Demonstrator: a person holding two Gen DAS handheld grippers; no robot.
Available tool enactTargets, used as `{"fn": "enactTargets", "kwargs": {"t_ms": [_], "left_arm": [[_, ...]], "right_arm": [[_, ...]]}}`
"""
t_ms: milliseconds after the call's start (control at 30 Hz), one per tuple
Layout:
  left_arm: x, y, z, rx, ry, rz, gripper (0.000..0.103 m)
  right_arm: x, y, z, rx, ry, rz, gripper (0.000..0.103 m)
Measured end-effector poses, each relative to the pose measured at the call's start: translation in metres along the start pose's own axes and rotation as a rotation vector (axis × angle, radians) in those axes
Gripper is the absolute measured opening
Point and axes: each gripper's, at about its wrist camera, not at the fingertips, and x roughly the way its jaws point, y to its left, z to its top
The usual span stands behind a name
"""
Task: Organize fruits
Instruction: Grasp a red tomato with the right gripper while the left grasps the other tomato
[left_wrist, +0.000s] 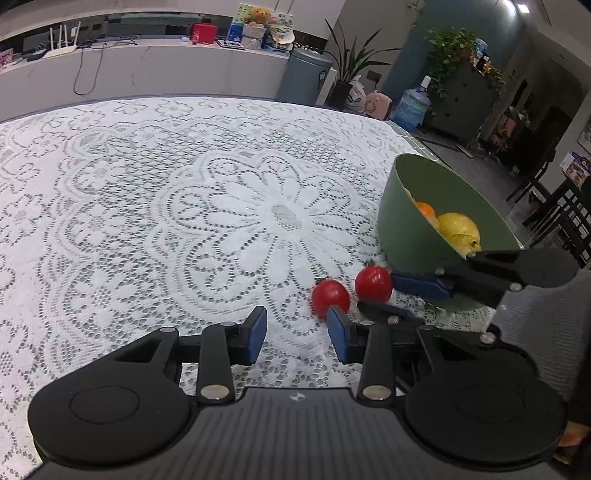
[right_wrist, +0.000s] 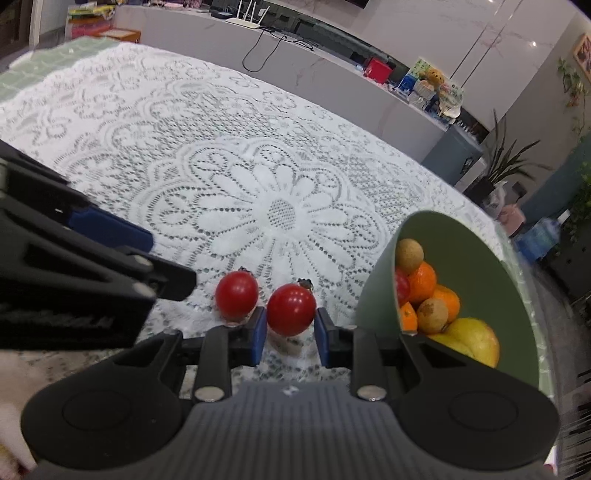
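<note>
Two red cherry tomatoes lie on the lace tablecloth beside a green bowl (right_wrist: 476, 258). In the right wrist view my right gripper (right_wrist: 289, 332) is open, and the nearer tomato (right_wrist: 291, 309) sits between its blue pads without a clear grip. The other tomato (right_wrist: 236, 294) lies just left of it. In the left wrist view my left gripper (left_wrist: 297, 334) is open and empty. Its right pad is just in front of the left tomato (left_wrist: 330, 296); the second tomato (left_wrist: 373, 283) lies beside the right gripper's fingers (left_wrist: 424, 286). The bowl (left_wrist: 410, 206) holds oranges, a yellow fruit and brown round fruits.
The white lace tablecloth (left_wrist: 184, 206) covers the table. The left gripper's body (right_wrist: 74, 280) fills the left of the right wrist view. A counter with boxes, plants and a water bottle (left_wrist: 410, 107) stand beyond the table's far edge.
</note>
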Motion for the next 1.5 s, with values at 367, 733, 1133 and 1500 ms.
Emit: {"fn": "enactTargets", "kwargs": {"t_ms": [367,733,1133,1500], "left_arm": [[0.029,-0.014,0.012,0.038,0.051,-0.022,0.042],[0.049,-0.016,0.017,0.062,0.083,-0.039,0.034],[0.035,-0.005,0.013,0.025,0.043,-0.005,0.031],[0.006,0.0,0.006,-0.025,0.014,0.076,0.031]], "right_arm": [[-0.008,-0.01,-0.005,0.056,0.007,0.096,0.024],[0.001,-0.005,-0.004,0.038,0.024,0.074,0.026],[0.008,-0.011,0.0,0.081,0.019,0.1,0.026],[0.011,-0.015,0.005,0.133,-0.005,0.135,0.026]]}}
